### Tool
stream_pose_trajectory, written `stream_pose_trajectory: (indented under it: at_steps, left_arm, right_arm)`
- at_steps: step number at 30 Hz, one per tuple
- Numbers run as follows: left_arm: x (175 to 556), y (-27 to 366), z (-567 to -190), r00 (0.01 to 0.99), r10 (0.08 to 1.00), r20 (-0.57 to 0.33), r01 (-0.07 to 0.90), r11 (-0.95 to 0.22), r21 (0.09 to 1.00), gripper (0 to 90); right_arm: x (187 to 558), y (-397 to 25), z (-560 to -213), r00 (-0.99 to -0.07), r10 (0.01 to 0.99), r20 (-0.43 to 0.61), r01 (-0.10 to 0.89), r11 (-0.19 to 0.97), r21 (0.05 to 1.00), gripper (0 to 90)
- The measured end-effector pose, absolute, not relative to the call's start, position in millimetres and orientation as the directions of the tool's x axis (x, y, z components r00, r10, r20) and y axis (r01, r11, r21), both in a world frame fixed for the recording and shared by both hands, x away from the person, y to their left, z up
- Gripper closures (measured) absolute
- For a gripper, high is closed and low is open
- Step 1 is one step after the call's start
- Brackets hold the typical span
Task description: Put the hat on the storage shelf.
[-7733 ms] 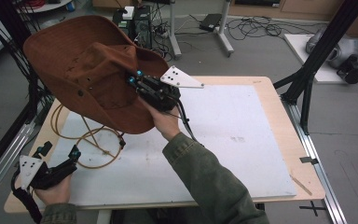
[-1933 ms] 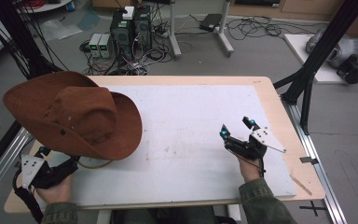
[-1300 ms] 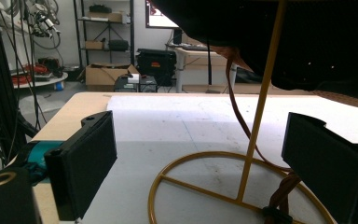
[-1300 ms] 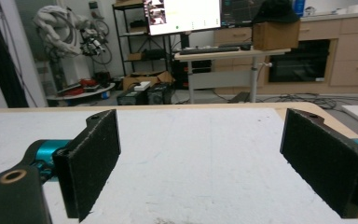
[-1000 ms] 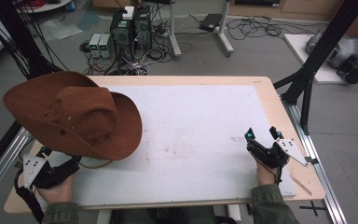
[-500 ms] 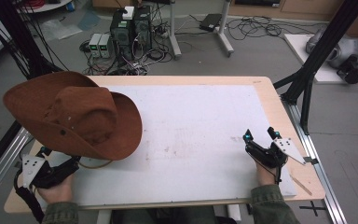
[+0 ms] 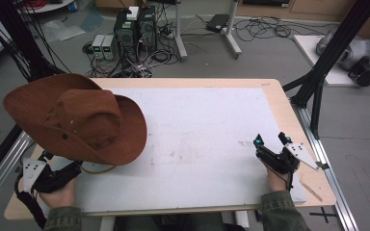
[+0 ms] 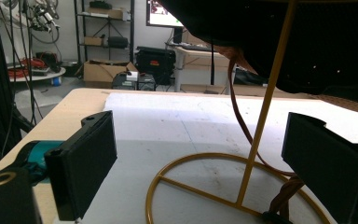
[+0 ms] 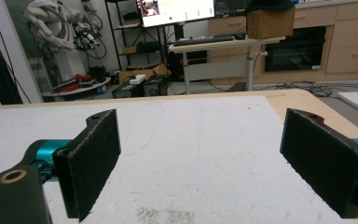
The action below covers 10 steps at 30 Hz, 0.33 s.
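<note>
Left gripper [image 8: 205, 177] fingers [image 8: 86, 163] stand wide, holding nothing; in the left gripper view the gold wire stand [image 8: 256, 140] sits right between them, its ring base flat on the surface [image 7: 207, 139] and its upright rod rising at about 12 o'clock from the gap, slightly toward the right-hand finger. Whether either finger touches the ring, cannot tell. The brown hat [image 7: 77, 122] sits on top of that stand, directly above and just beyond the left fingers; from the high view it covers the 9 o'clock side of the surface, brim overhanging the left edge, long axis running roughly 10 to 4 o'clock. A thin brown cord [image 8: 237, 112] hangs from under the hat next to the rod. Right gripper [image 7: 272, 147] fingers also wide and empty, parked near the 4 o'clock corner, pointing toward 12 o'clock over bare white surface, well apart from the hat. Left hand is clearly the nearer one. Judgement: hat looks placed; any further move on the stand is the left's, closing across the rod's vertical axis.
</note>
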<state>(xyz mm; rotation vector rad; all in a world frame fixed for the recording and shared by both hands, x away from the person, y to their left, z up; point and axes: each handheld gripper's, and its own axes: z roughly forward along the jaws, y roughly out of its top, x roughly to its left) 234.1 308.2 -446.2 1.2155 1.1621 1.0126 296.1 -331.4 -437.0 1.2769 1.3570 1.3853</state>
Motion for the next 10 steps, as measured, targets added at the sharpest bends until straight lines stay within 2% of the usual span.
stream_pose_trajectory:
  at_steps: [10]
  left_arm:
    - [234.4, 309.2, -446.4, 0.146, 0.983, -0.113, 0.031, 0.109, 0.994, 10.4]
  right_arm:
    - [295.1, -332.2, -437.2, -0.168, 0.976, 0.139, 0.110, -0.122, 0.986, 11.4]
